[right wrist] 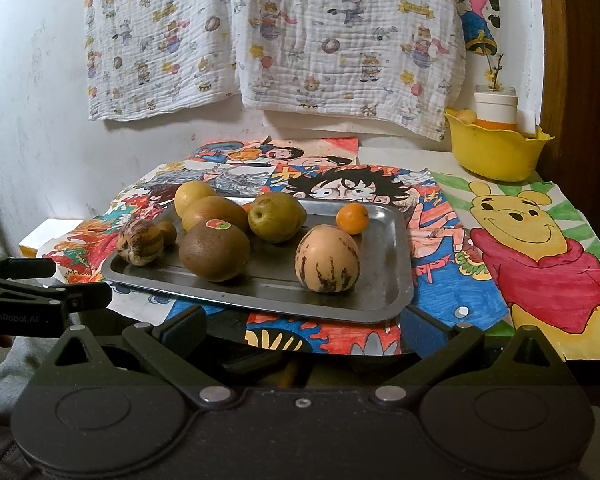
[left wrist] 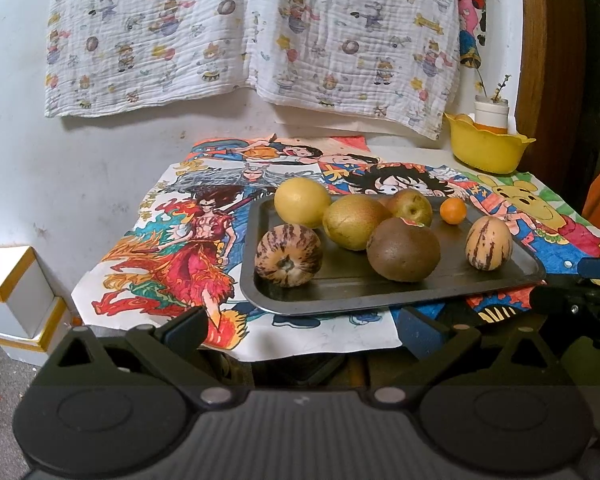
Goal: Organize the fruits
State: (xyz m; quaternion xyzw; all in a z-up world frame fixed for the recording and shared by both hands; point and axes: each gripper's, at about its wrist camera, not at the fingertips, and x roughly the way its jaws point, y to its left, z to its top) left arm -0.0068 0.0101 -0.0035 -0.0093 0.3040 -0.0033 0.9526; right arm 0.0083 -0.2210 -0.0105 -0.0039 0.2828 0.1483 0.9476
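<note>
A metal tray (left wrist: 380,305) (right wrist: 260,300) on the picture-covered table holds several fruits. Among them are a round yellow fruit (left wrist: 302,202) (right wrist: 194,196), two greenish pears (left wrist: 356,222) (left wrist: 410,208) (right wrist: 276,216), a brown fruit with a sticker (left wrist: 403,250) (right wrist: 214,252), a small orange (left wrist: 453,211) (right wrist: 352,219), and two striped melons (left wrist: 288,256) (left wrist: 489,243) (right wrist: 327,259) (right wrist: 140,242). My left gripper (left wrist: 302,330) hangs open and empty in front of the tray's near edge. My right gripper (right wrist: 302,330) is likewise open and empty, just short of the tray.
A yellow bowl (left wrist: 486,152) (right wrist: 496,152) with a white jar (right wrist: 495,110) stands at the back right corner. A printed cloth (left wrist: 252,32) hangs on the wall behind. White boxes (left wrist: 16,300) sit left of the table. Cartoon drawings (right wrist: 540,248) cover the tabletop.
</note>
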